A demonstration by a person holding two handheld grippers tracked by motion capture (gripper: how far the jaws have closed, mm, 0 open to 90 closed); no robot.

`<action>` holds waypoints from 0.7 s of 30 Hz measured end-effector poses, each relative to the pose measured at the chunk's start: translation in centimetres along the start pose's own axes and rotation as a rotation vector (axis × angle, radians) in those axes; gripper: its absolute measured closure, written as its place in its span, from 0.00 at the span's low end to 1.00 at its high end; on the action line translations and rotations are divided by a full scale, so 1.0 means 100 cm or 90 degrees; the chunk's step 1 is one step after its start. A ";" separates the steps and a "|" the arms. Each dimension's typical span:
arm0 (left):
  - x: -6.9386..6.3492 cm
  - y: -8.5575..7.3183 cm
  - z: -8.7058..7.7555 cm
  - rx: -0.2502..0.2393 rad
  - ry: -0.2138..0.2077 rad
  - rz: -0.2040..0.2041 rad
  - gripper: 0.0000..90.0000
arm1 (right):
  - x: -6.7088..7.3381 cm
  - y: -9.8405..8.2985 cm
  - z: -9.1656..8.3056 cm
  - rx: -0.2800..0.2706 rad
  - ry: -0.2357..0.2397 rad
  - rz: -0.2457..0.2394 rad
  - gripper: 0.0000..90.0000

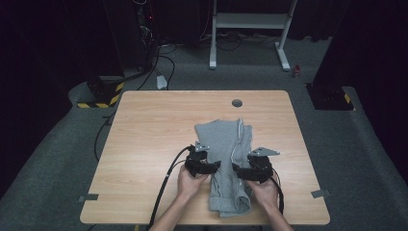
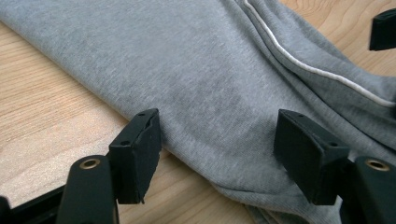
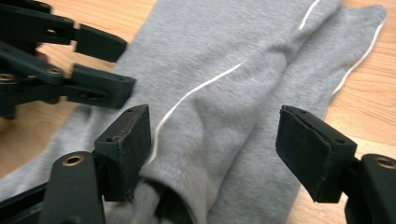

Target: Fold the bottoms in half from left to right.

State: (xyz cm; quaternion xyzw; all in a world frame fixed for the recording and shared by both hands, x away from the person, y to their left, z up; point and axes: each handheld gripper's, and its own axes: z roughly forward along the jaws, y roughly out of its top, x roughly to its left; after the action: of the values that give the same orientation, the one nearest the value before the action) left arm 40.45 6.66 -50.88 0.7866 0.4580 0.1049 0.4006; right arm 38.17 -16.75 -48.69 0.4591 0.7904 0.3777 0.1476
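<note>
Two forearms enter from the bottom of the high view, each hand gripping a black gripper over the near half of the desk [image 1: 144, 125]. Between them a grey garment [image 1: 226, 163] is laid, folded lengthwise, stretching from the desk's middle down to its near edge. Thin white piping [image 3: 201, 88] can be seen running along the fabric.

The left gripper [image 1: 214, 166] is held at the garment's left edge. In the left gripper view its fingers [image 2: 140, 149] are spread wide and hold nothing; the folded grey edge lies between them, one finger over bare wood, the other over cloth.

The right gripper [image 1: 235, 167] is held at the garment's right side, just across from the left one. In the right gripper view its fingers [image 3: 126, 144] are likewise wide apart and hold nothing, with a rumpled fold of the cloth and the white piping lying between them. Whether either gripper touches the fabric cannot be told.

A round grommet [image 1: 236, 103] is set in the desk near its far edge. Grey carpet [image 1: 57, 159] surrounds the desk.
</note>
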 end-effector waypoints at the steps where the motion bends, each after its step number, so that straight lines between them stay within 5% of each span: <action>1: 0.000 0.000 0.000 -0.001 0.000 0.003 0.35 | -0.001 0.000 0.001 0.001 -0.003 -0.001 0.30; 21: -0.003 -0.002 0.010 0.021 0.020 0.023 0.36 | -0.021 -0.011 0.010 0.045 -0.064 -0.002 0.33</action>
State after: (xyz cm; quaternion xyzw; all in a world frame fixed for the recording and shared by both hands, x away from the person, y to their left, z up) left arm 40.72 5.94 -51.64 0.7996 0.4515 0.1169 0.3784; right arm 39.16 -18.35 -50.38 0.4810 0.7957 0.3260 0.1712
